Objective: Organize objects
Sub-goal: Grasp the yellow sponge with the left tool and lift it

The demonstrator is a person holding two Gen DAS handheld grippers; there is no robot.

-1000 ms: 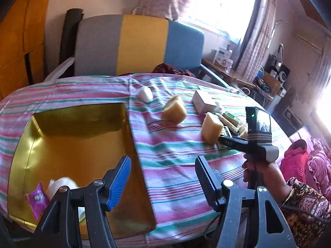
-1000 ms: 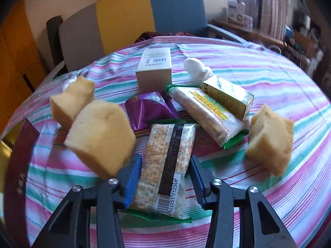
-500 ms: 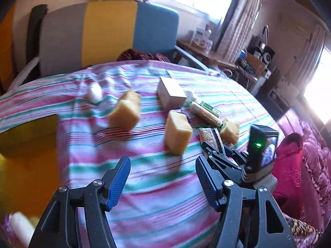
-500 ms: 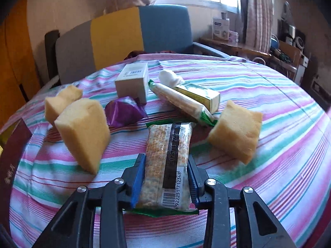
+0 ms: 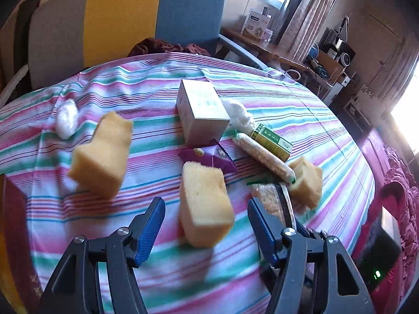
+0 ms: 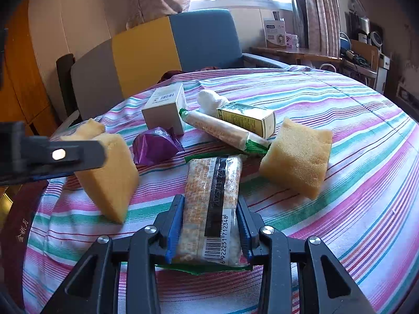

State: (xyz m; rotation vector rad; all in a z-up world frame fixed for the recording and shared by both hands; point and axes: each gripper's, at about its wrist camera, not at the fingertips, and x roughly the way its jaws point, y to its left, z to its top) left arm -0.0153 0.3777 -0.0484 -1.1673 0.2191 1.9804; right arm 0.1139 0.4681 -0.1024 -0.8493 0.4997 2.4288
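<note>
**Operator:** Between the right gripper (image 6: 208, 231) pads sits the clear rice-cracker packet (image 6: 212, 204), clamped at its barcode end and resting on the striped tablecloth (image 6: 340, 209). What has changed?

**Checker:** Left gripper (image 5: 206, 226) has swung away from the gold tray, now out of its view, and come over the clutter. Its jaws stand wide with nothing gripped; the middle sponge (image 5: 204, 204) lies just ahead, between the pads.

**Operator:** Meaning?

**Checker:** Probably the sponge is the next pick. Purple pouch (image 5: 209, 158), white box (image 5: 200, 110) and green carton (image 5: 272, 141) lie beyond, unsorted.
</note>
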